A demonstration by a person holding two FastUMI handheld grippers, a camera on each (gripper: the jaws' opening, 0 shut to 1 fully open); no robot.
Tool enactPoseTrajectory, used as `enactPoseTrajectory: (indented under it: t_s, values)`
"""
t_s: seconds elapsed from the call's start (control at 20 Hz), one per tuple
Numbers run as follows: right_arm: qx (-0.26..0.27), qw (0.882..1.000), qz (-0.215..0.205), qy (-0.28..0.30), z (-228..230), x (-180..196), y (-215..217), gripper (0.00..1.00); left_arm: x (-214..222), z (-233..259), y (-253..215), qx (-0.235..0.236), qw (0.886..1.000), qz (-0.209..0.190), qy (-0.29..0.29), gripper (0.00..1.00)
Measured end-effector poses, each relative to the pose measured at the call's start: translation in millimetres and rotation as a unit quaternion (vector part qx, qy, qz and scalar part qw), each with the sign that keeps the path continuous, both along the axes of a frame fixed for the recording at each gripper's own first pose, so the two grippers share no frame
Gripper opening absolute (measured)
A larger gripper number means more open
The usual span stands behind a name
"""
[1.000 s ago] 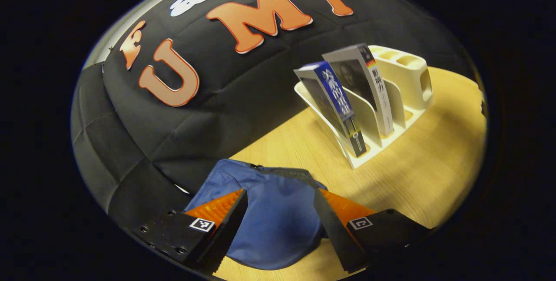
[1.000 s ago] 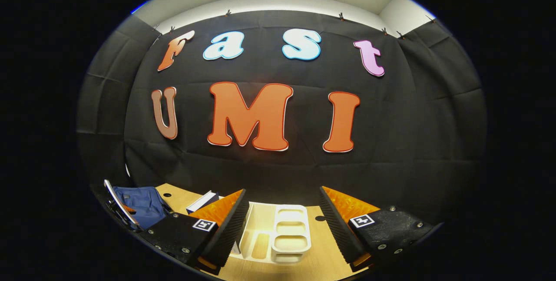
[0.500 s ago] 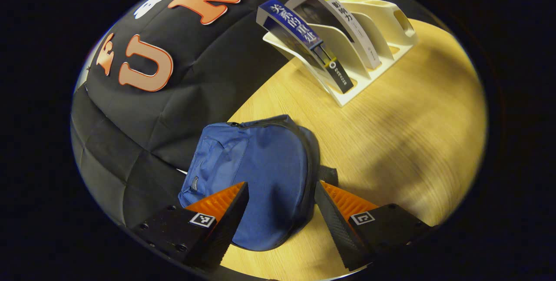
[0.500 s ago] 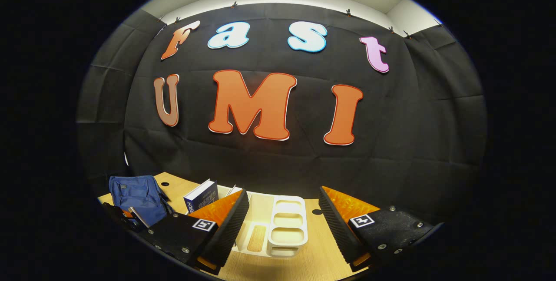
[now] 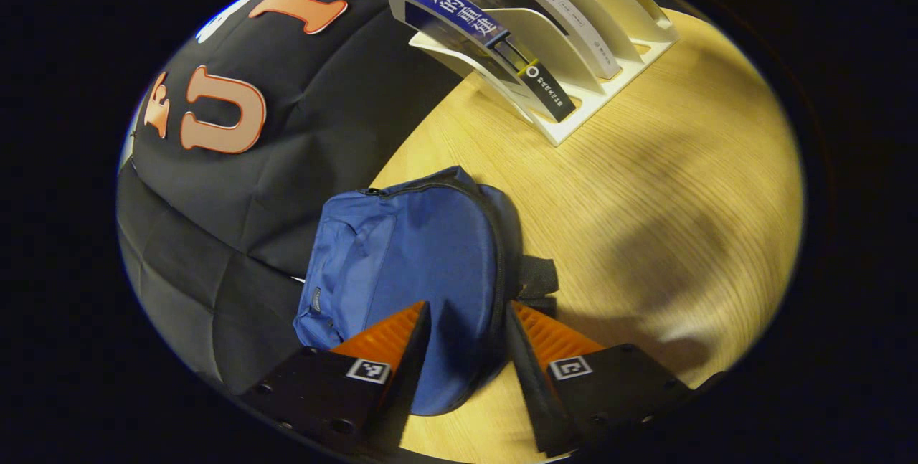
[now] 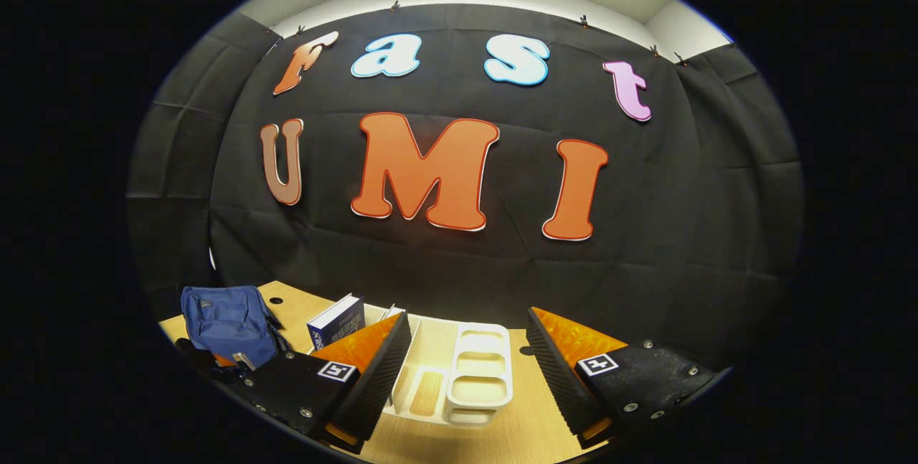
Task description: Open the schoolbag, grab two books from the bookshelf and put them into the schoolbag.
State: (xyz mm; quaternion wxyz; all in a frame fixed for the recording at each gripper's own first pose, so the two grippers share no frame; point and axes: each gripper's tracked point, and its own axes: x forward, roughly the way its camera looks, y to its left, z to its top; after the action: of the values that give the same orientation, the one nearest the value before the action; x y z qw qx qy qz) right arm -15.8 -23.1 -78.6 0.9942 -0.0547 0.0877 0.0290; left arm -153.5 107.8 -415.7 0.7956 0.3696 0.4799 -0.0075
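Left gripper (image 5: 465, 338): lowest in the left gripper view, above the near end of the bag. Jaws part-way apart, the bag's near edge showing in the gap between them. Contact with the cloth cannot be told; no grasp visible.

Bag (image 5: 416, 263): blue, flat on the table (image 5: 667, 184), zip closed along its curved edge. A dark strap (image 5: 538, 279) pokes out on the side toward open tabletop. Its far side lies next to the black wall cloth (image 5: 287, 163). In the right gripper view the bag (image 6: 228, 319) sits low at the left edge, with the left gripper (image 6: 237, 362) just in front of it.

Table: pale wood grain, soft shadows across it.

Shelf (image 5: 574, 102): cream plastic rack with slanted dividers, beyond the bag and well apart from it, by the wall cloth. A block of cups forms its far end.

Blue book (image 5: 459, 19): leaning in the rack's slot nearest the bag, spine outward.

Grey book (image 5: 534, 8): leaning in the next slot, behind the blue one, white spine outward.

Right gripper (image 6: 466, 363): lowest in the right gripper view, jaws wide apart, nothing between them. Hanging over the shelf (image 6: 459, 385), whose cups show in the gap. Blue book (image 6: 336, 322) to the left of the near finger, standing in the rack.
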Motion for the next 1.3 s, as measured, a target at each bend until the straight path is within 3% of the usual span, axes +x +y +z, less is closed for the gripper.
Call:
enactPoseTrajectory:
  t_s: [0.15, 0.2, 0.3, 0.65, 0.9, 1.05, 1.3]
  values:
    - [0.034, 0.999, 0.027, 0.002, -2.8, -1.4, 11.7, 0.96, 0.1, -0.7, -0.6, -0.011, 1.000, 0.008, 0.011, 0.47]
    - [0.046, 0.998, 0.039, 0.004, -2.9, -2.3, 18.1, 0.96, 1.9, 0.5, 1.1, -0.015, 1.000, 0.015, 0.013, 0.28]
    - [0.054, 0.997, 0.057, 0.002, -2.1, -2.0, 27.2, 0.96, 6.0, 5.6, 1.8, -0.037, 0.999, 0.029, 0.015, 0.15]
    - [0.101, 0.986, 0.127, 0.035, -12.2, 8.6, 77.3, 0.97, 27.6, 55.5, 11.0, -0.094, 0.995, 0.047, -0.001, 0.05]
    - [0.154, 0.962, 0.199, 0.103, -29.7, 10.7, 136.9, 0.96, 50.4, 109.3, 30.1, -0.126, 0.990, 0.049, -0.035, 0.02]
    - [0.151, 0.960, 0.205, 0.114, -33.2, 25.9, 159.0, 0.96, 60.9, 139.0, 43.3, -0.153, 0.985, 0.055, -0.054, 0.02]
    - [0.133, 0.967, 0.181, 0.119, -35.2, 57.2, 180.4, 0.96, 82.4, 175.9, 66.3, -0.197, 0.975, 0.062, -0.076, 0.02]
